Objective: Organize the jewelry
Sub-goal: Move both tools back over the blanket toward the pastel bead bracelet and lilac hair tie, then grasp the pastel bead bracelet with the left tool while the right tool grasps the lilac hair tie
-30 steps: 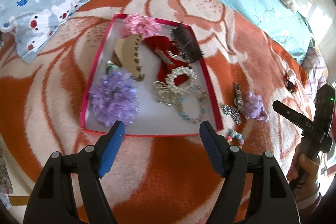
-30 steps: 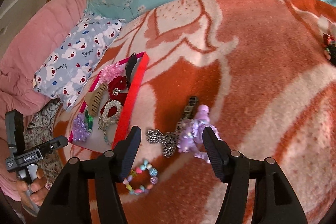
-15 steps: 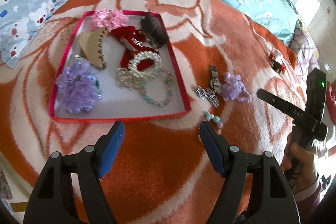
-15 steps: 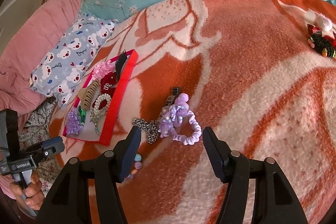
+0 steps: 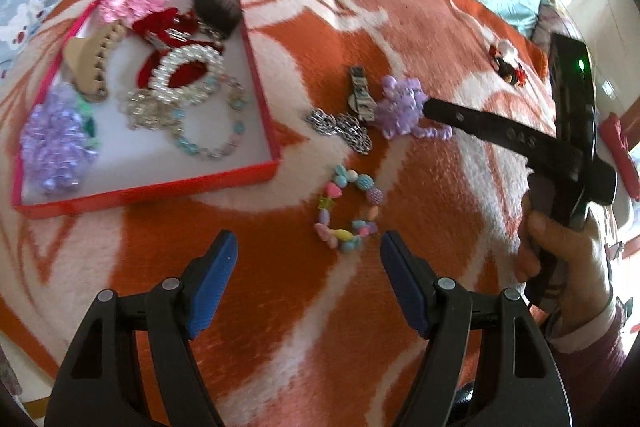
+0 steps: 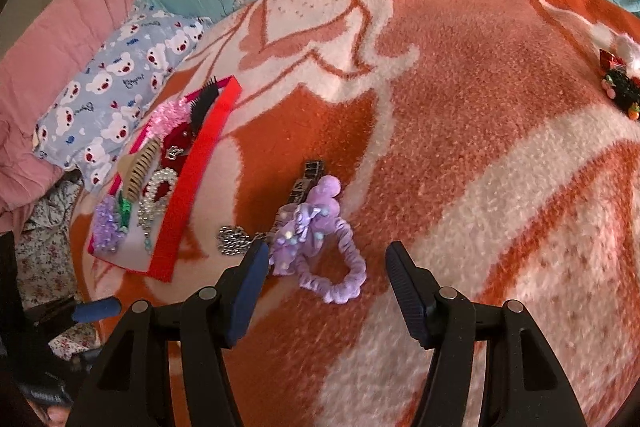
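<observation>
Red-rimmed tray (image 5: pixel 256 75) holding clips, scrunchies and pearl bracelets. Outside it on the blanket: purple scrunchie (image 6: pixel 320 243), touching a silver chain (image 5: pixel 340 127) and a barrette (image 5: pixel 362 95); pastel bead bracelet (image 5: pixel 348 213) nearby, lying flat.

Tray (image 5: pixel 256 95): on the blanket (image 5: pixel 400 27), at the left.
In tray: hair claw (image 5: pixel 90 63), pearl bracelet (image 5: pixel 188 75).
Right of tray: chain (image 5: pixel 340 127), beside it the scrunchie (image 5: pixel 400 107).
Before the chain: bead bracelet (image 5: pixel 348 207).
Behind tray: pillow (image 6: pixel 116 79).
</observation>
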`<state>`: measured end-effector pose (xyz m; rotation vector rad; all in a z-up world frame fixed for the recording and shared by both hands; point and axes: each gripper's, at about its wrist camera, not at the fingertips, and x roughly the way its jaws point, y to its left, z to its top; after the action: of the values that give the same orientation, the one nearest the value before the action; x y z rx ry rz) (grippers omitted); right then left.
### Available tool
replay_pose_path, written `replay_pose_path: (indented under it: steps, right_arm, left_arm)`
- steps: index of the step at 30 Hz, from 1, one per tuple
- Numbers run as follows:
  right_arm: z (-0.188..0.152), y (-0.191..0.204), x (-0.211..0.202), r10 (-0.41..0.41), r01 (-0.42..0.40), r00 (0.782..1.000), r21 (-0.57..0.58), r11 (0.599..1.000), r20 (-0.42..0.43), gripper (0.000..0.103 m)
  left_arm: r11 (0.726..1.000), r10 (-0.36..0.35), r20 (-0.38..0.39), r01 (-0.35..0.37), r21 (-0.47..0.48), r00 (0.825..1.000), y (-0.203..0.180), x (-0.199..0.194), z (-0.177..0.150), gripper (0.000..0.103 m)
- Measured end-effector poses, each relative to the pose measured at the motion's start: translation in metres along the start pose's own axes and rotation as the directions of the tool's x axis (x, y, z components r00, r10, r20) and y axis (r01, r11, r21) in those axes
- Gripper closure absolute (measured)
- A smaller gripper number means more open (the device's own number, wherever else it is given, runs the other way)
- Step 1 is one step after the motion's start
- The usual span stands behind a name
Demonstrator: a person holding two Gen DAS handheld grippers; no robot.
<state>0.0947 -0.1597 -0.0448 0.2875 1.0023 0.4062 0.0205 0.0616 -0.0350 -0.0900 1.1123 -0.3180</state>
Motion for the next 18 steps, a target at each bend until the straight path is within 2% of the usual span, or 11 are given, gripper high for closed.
replay_pose_path:
  steps: [5,7,11,12,13,14,16,18]
  right_arm:
    - [0.004,0.003,0.013,-0.008,0.007,1.000,-0.037,0.999,-0.027,0.041]
    - [0.003,0.003,0.019,-0.012,0.010,0.999,-0.046,0.999,-0.037,0.046]
    - [0.002,0.002,0.019,-0.004,0.002,0.999,-0.052,0.999,-0.036,0.076]
    - [0.002,0.003,0.019,0.005,-0.007,0.999,-0.054,0.999,-0.039,0.081]
    - [0.001,0.004,0.019,0.007,-0.009,0.999,-0.057,0.998,-0.040,0.085]
    - [0.001,0.004,0.018,0.007,-0.010,0.999,-0.058,0.998,-0.039,0.098]
    - [0.000,0.002,0.017,0.005,-0.007,0.999,-0.047,0.999,-0.039,0.097]
    - [-0.001,-0.001,0.015,0.019,-0.021,0.999,-0.030,0.999,-0.037,0.097]
  left_arm:
    - [1.000,0.000,-0.044,0.000,0.007,0.999,-0.008,0.024,0.001,0.029]
    - [1.000,-0.003,-0.057,0.003,0.008,0.998,-0.011,0.032,0.000,0.029]
    - [0.999,0.031,-0.044,-0.030,0.039,0.999,-0.021,0.039,0.001,0.030]
    - [0.998,0.037,-0.039,-0.035,0.045,0.999,-0.023,0.040,0.002,0.036]
    - [0.998,0.039,-0.039,-0.036,0.058,0.998,-0.026,0.041,0.002,0.048]
    - [0.997,0.035,-0.045,-0.031,0.071,0.998,-0.028,0.044,0.002,0.054]
    - [0.996,0.025,-0.057,-0.020,0.090,0.998,-0.032,0.048,0.002,0.073]
    - [0.994,0.020,-0.066,-0.013,0.104,0.998,-0.034,0.051,0.002,0.083]
